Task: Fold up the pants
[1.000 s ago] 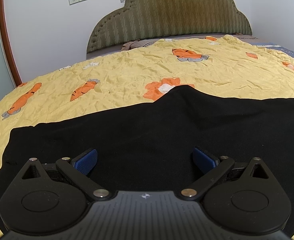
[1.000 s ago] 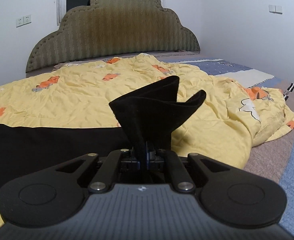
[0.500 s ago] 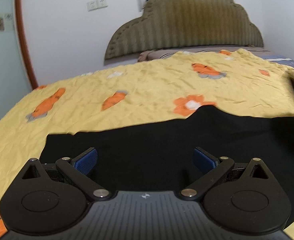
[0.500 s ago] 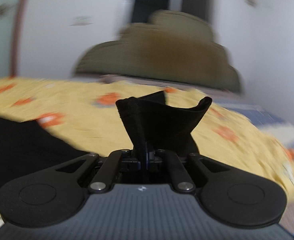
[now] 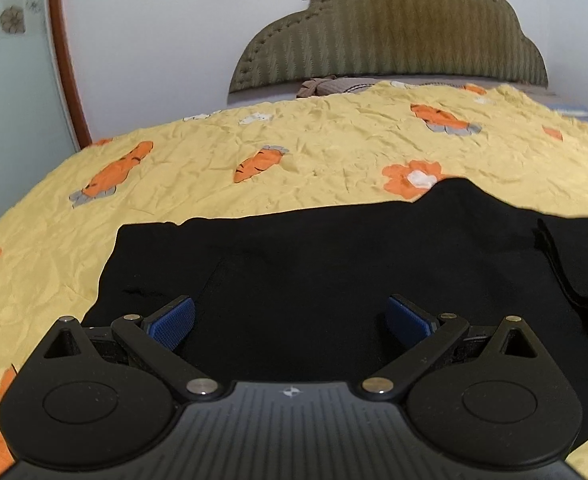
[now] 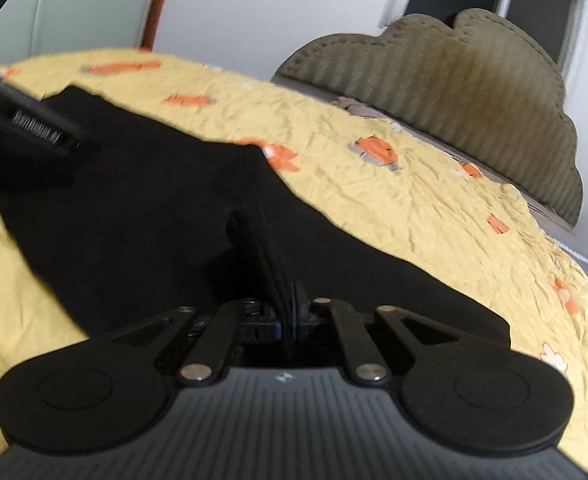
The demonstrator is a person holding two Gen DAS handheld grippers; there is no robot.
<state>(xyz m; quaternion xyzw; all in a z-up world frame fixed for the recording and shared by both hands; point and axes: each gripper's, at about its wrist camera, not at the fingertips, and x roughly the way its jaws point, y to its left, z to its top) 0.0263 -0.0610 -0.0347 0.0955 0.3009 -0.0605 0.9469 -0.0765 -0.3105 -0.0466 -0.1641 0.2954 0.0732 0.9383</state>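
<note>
A: Changed in the last second?
B: Yes. Right gripper (image 6: 288, 312), jaws pinching a bunched end of the pants (image 6: 166, 208), now swung across from the right side of the bed (image 6: 413, 184) to over the black spread; a second ago held up over yellow bedding, with blur in between. In the left view, carried end now showing at the right edge of frame, absent before.

A: And the left gripper (image 5: 290, 316)?
B: Jaws spread wide, empty, hovering low over the pants (image 5: 313, 272). Drifted a little toward the cloth's left edge. Also seen in the right view, upper left of frame (image 6: 34, 136).

A: Meaning for the fold?
B: Probably mid-fold: one end brought over the rest, not yet laid down or released. Likely next, lowering and smoothing, with a risk of the bunched end landing crooked.

A: Where are the pants?
B: Flat on the bed, lower half of both frames, apart from the lifted end.

A: Containers?
B: None in view.
</note>
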